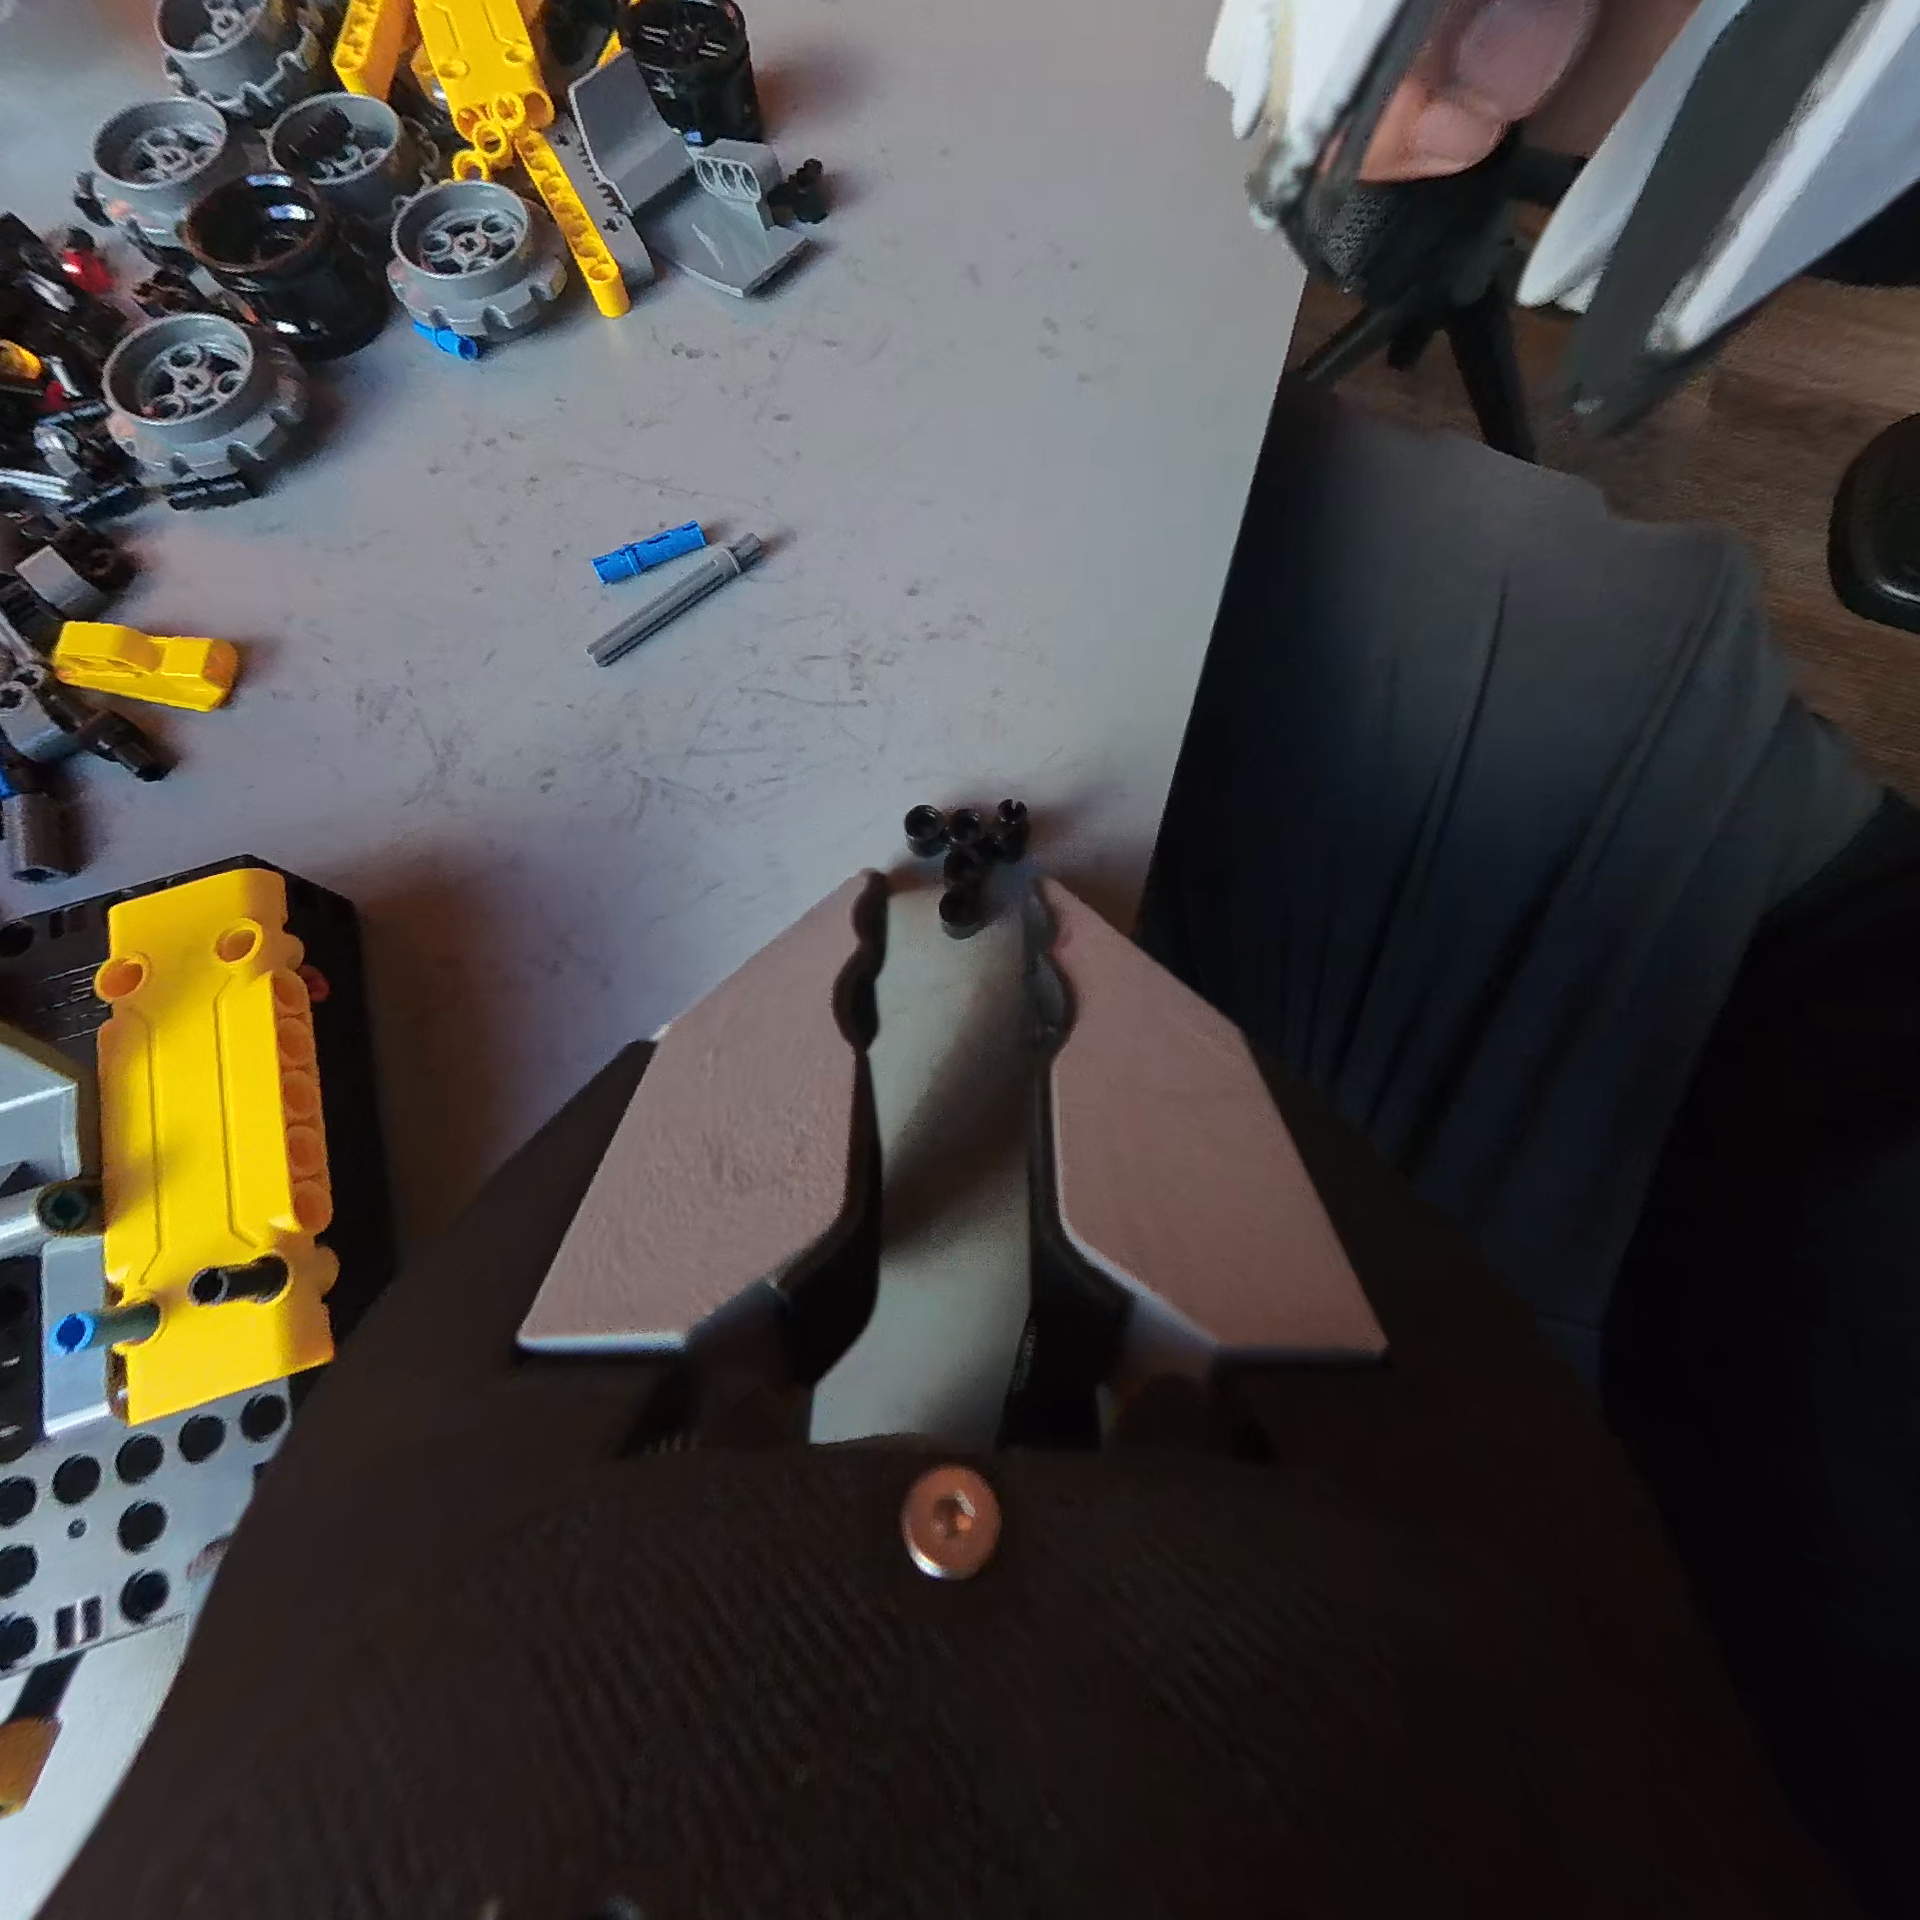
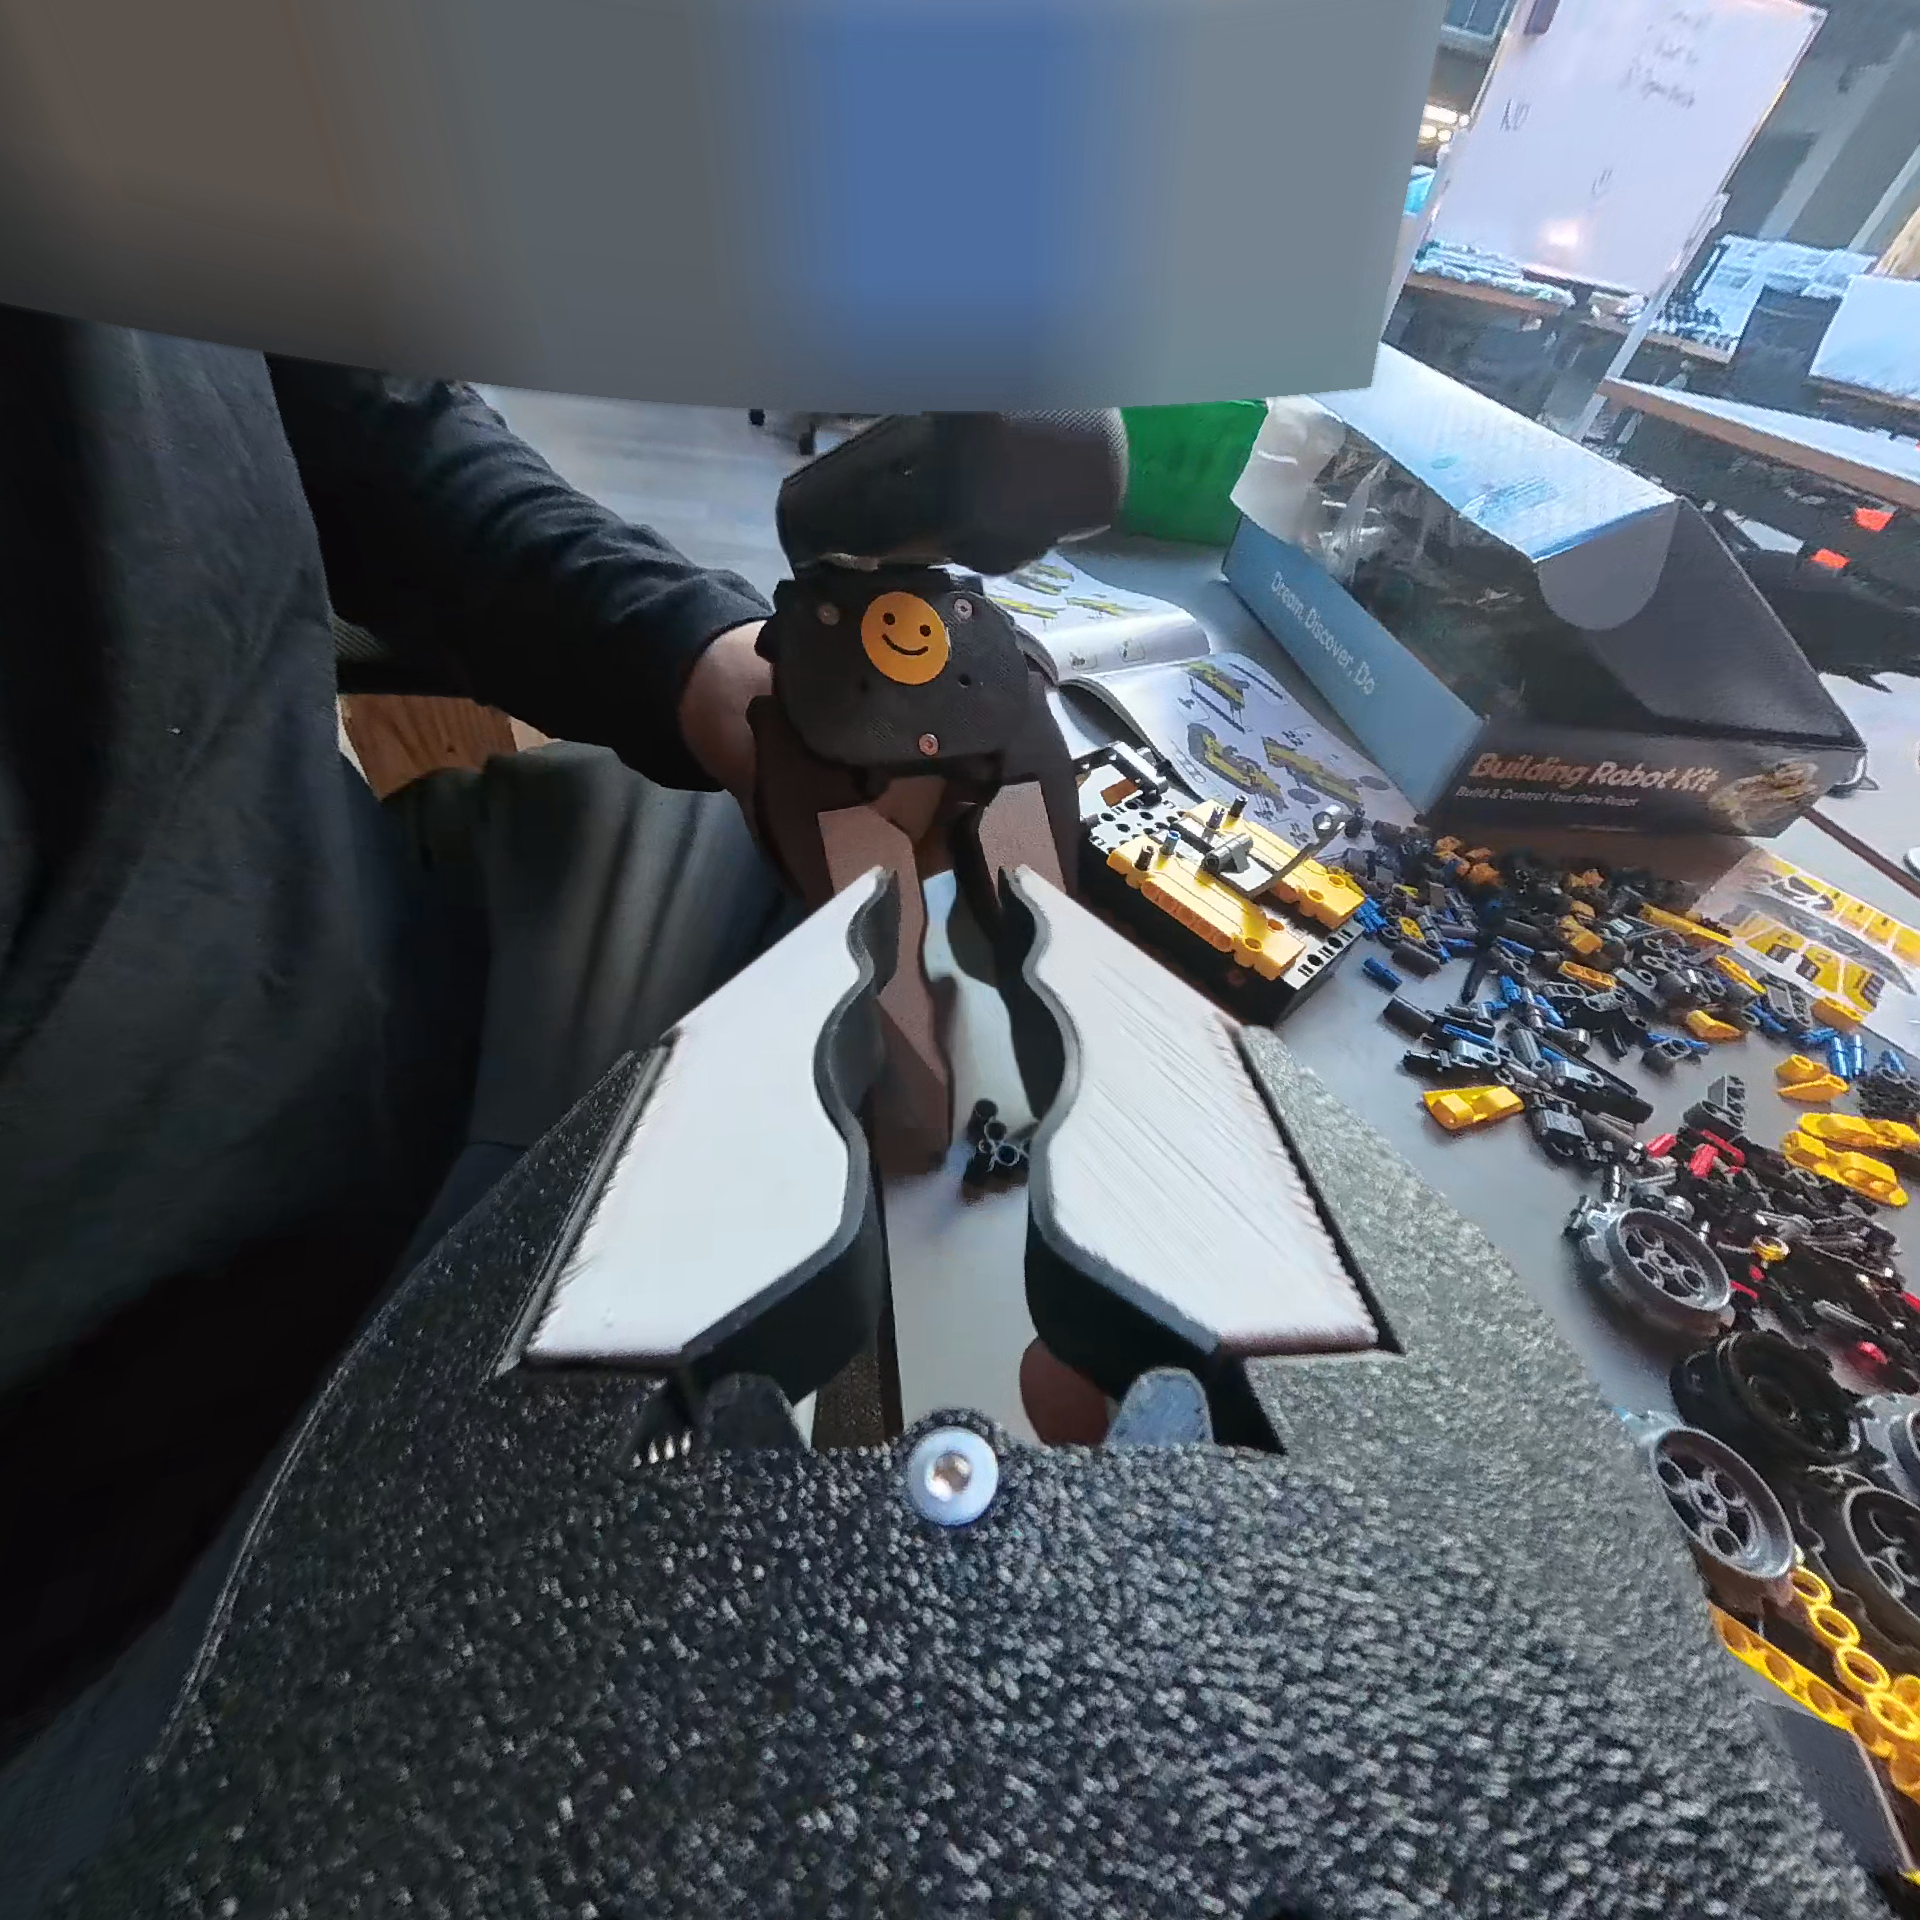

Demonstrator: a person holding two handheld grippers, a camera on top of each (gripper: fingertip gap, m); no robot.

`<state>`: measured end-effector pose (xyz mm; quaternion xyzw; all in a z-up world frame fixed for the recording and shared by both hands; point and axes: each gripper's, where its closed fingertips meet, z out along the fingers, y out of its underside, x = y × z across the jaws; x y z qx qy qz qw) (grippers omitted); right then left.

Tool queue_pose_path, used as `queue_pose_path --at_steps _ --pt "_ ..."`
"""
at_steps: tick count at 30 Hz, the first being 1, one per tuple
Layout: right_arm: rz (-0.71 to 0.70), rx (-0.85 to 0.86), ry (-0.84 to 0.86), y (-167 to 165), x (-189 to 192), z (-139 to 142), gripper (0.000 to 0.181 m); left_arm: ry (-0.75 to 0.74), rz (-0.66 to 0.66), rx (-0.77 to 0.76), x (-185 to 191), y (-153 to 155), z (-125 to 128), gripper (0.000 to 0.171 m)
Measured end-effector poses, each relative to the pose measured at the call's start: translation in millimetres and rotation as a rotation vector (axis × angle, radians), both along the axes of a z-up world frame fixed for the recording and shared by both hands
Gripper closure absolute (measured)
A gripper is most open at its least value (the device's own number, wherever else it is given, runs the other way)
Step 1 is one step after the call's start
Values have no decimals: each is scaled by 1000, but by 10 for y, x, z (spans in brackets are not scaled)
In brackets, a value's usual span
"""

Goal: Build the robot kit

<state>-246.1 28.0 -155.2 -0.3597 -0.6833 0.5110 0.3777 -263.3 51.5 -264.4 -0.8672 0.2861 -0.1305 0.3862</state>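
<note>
box (image 2: 1455,665), blue and black cardboard, lies open on its side at the far end of the bench (image 1: 935,468), clear bags of dark parts showing inside it. an open instruction booklet (image 2: 1226,717) lies flat just in front of it.

left hand-held gripper (image 1: 961,883) angles down to the bench near its right edge, fingers parted with a clear gap, gripping nothing. a little cluster of black bushings (image 1: 966,847) sits on the bench right at its fingertips, one piece lying between the tips.

right hand-held gripper (image 2: 951,904) faces the left one from the other side, tilted down, jaws released and empty. through its gap the same bushings (image 2: 995,1138) show beside the left one's brown finger (image 2: 914,1060). a hand (image 2: 727,707) in a dark sleeve grips the left tool's body.

grey axle (image 1: 675,601) lies flat well beyond the bushings, long axis running from near-left to far-right, with a blue pin (image 1: 649,553) just beside it. grey wheel hubs (image 1: 177,390) and yellow beams (image 1: 561,197) are heaped far left, and a yellow and grey assembly (image 1: 213,1132) sits near left of the left tool.
</note>
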Motion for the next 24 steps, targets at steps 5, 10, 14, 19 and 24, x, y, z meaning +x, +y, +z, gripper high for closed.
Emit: queue_pose_path --at_steps 5,10,14,19,24 --pt "2 -10 26 5 -19 15 158 -3 51 53 -59 -1 57 133" --pt "48 -131 87 6 -35 148 152 -73 81 57 -98 -195 95 129" --pt "126 -359 179 76 -24 419 150 -161 114 73 -145 -486 111 130" --pt "270 -567 281 132 43 728 151 -297 136 101 -130 -759 181 134" --pt "275 -578 261 138 -56 701 152 -341 116 128 -130 -803 194 134"
